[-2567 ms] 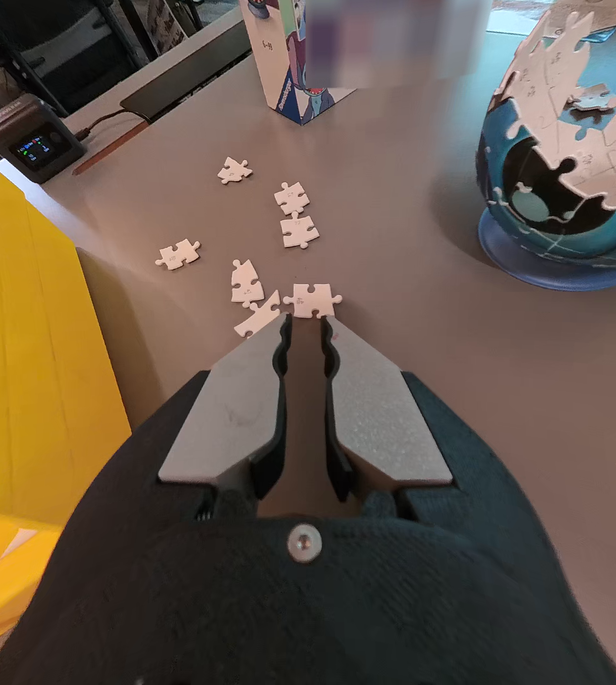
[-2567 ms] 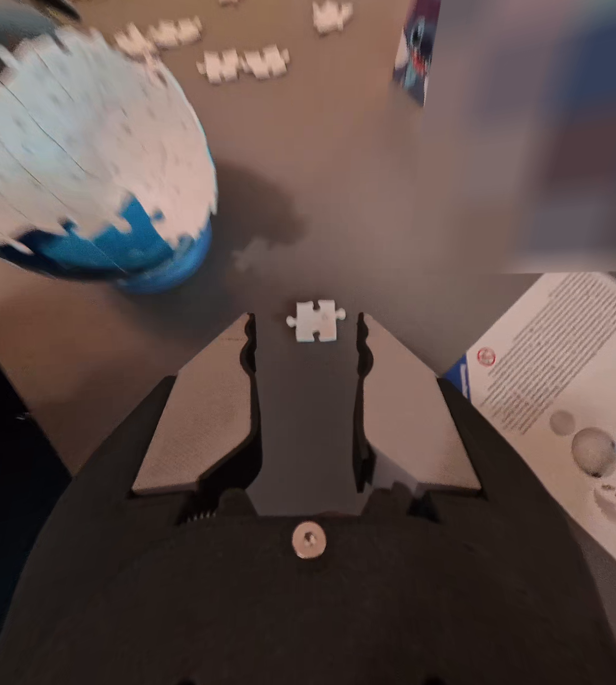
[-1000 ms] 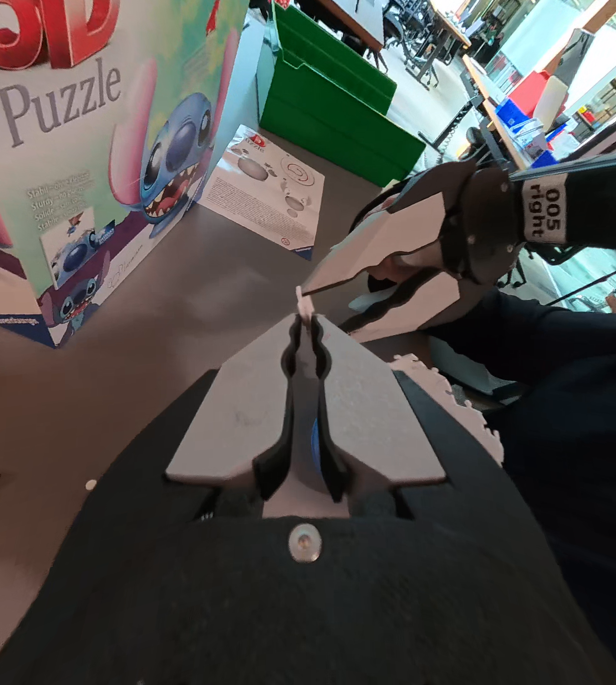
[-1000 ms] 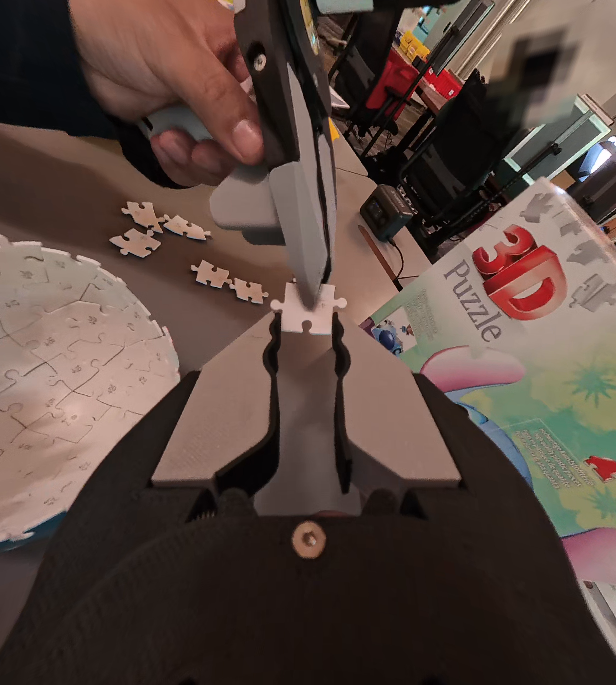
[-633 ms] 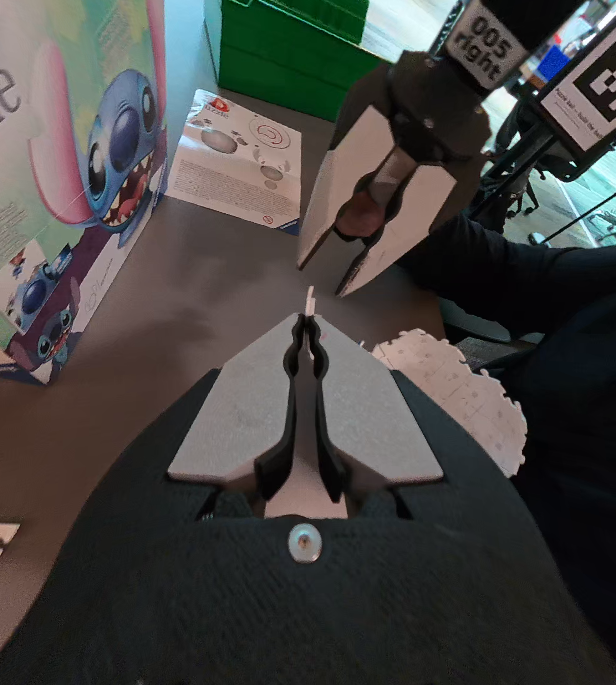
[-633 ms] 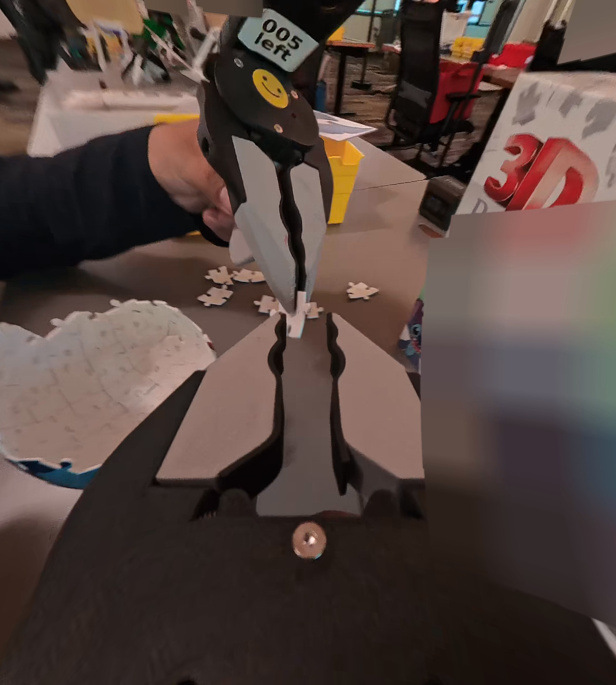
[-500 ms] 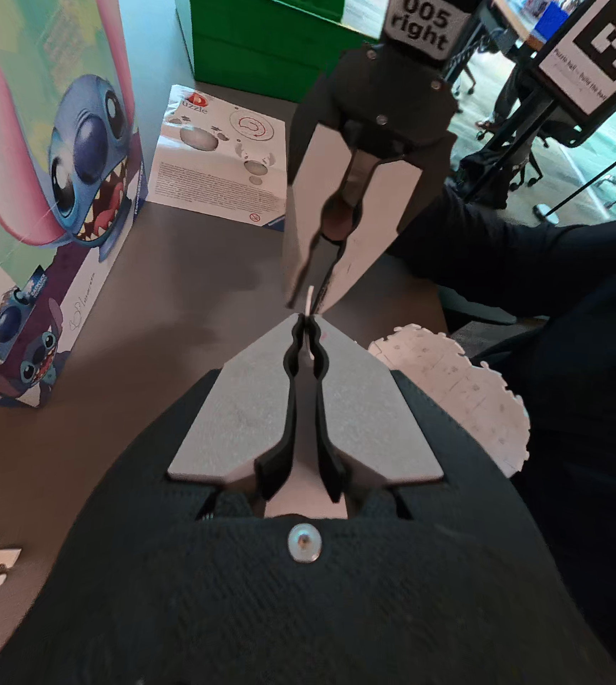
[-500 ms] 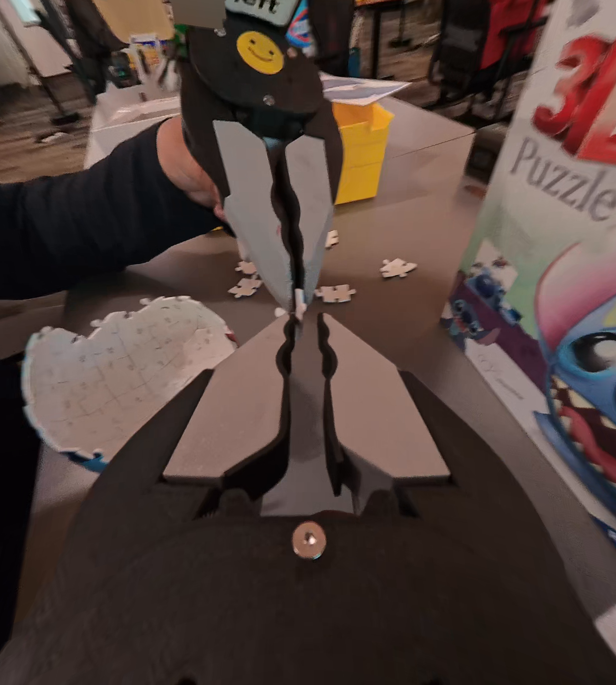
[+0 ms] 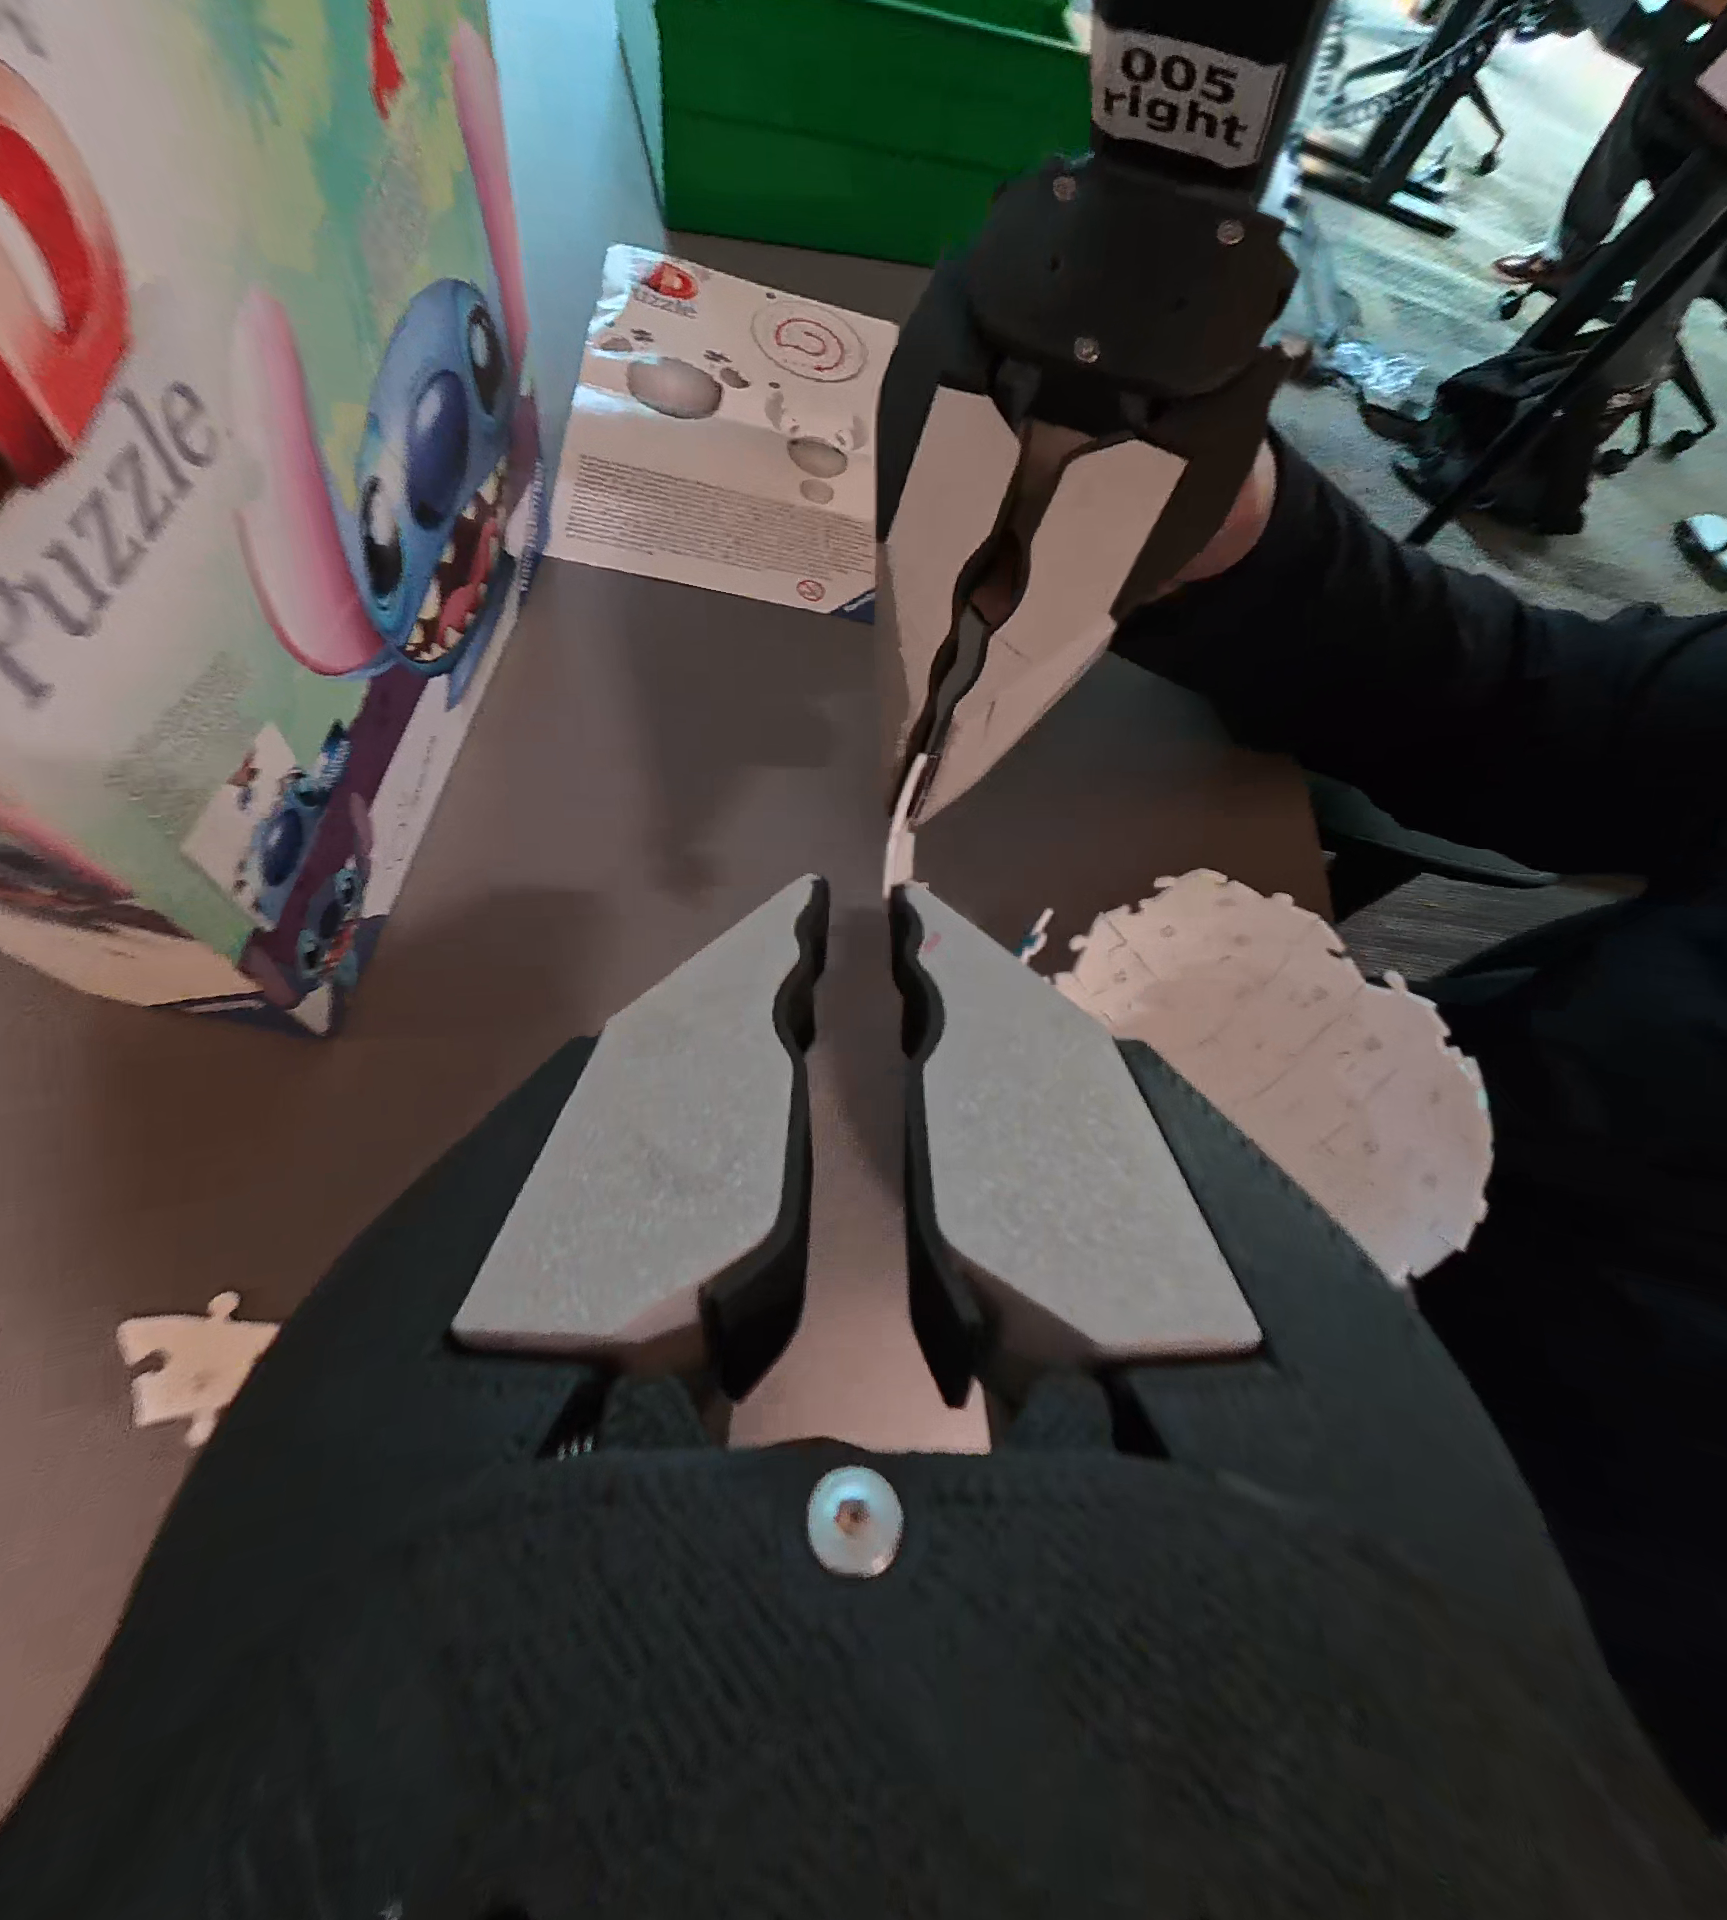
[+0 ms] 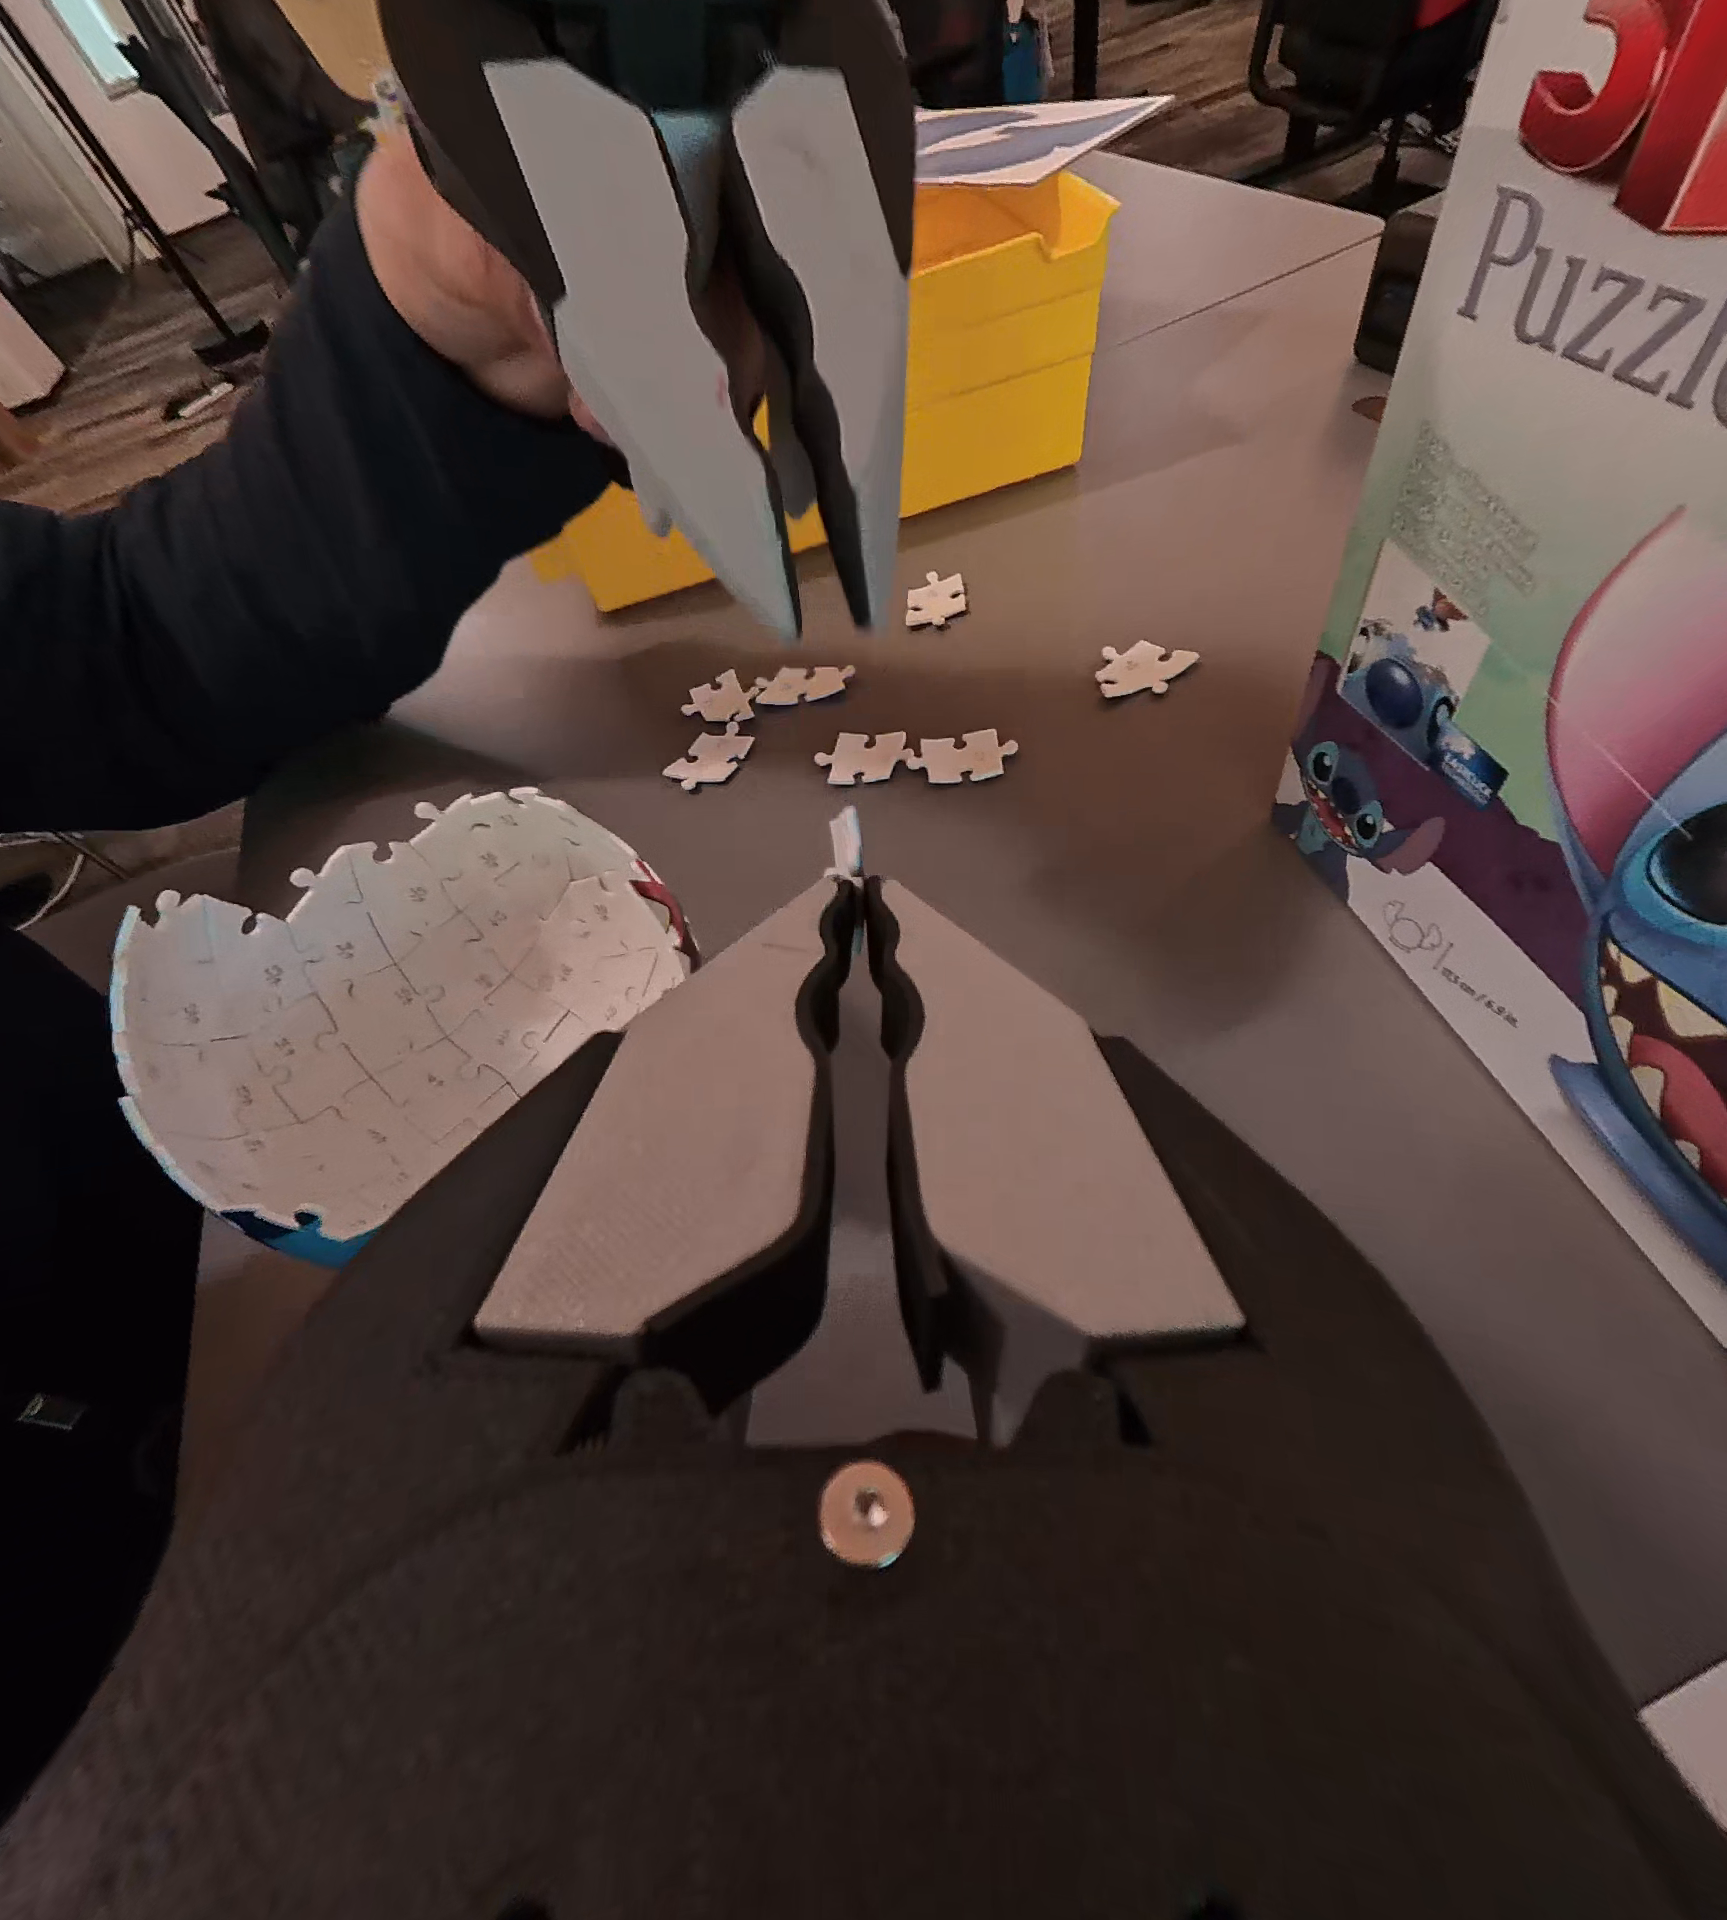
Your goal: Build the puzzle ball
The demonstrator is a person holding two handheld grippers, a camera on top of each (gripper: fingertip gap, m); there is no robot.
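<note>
The grey worktop (image 10: 1202, 852) carries loose puzzle pieces (image 10: 864, 756), a half-built ball shell (image 10: 360, 1029), puzzle box (image 10: 1607, 727), yellow bin (image 10: 994, 343), and leaflet (image 9: 724, 457).

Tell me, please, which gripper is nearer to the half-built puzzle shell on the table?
Hard to call. The right gripper, shut on a puzzle piece, and the open left gripper meet tip to tip above the table, beside the puzzle shell; neither touches it.

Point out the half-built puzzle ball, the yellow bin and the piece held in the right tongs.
Puzzle ball (image 10: 371, 1039), right wrist view, white inner surface.
Yellow bin (image 10: 1004, 343), right wrist view, front wall.
Held piece (image 10: 846, 836), right wrist view, edge protruding beyond the fingertips.
</note>
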